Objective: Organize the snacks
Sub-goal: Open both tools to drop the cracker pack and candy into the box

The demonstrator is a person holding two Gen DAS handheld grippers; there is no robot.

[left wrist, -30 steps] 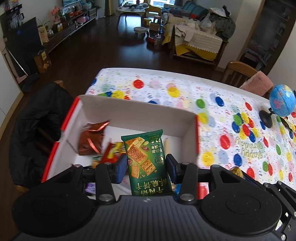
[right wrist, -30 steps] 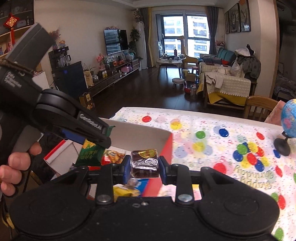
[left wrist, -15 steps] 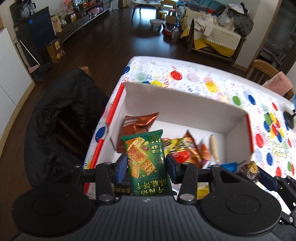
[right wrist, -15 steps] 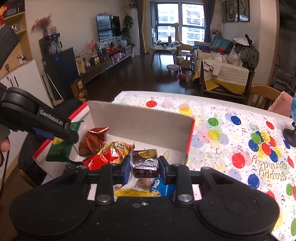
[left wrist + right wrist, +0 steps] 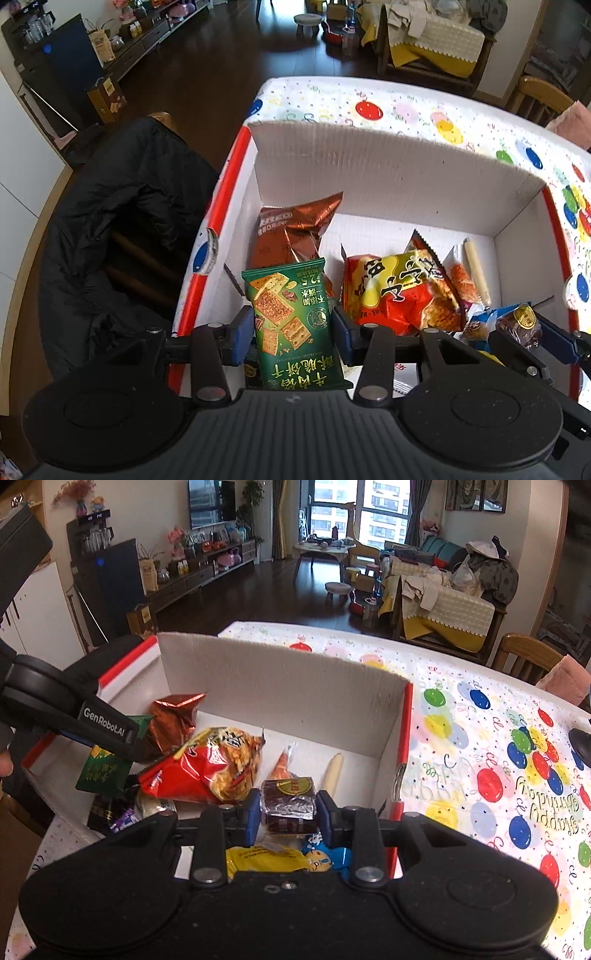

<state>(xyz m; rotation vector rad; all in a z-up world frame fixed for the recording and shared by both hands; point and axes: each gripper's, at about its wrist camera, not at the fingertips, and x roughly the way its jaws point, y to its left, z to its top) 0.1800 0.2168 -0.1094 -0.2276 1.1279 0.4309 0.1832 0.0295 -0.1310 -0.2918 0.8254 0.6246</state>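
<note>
From my remote station, I watch both tools poised over an open white cardboard box (image 5: 388, 177) with red edges on the balloon-print surface (image 5: 498, 738). My left gripper (image 5: 293, 328) clamps a green cracker packet (image 5: 295, 321) above the box's left end, just in front of a brown foil bag (image 5: 295, 229). My right gripper (image 5: 288, 810) is clenched on a small brown foil-wrapped cake (image 5: 290, 805) over the box's near right part. Inside lie a red-and-yellow chip bag (image 5: 210, 764), a pale sausage stick (image 5: 333, 771), a yellow packet (image 5: 266, 856) and a blue wrapper (image 5: 325, 854). A black jacket (image 5: 122, 221) drapes a chair beside the surface.
</note>
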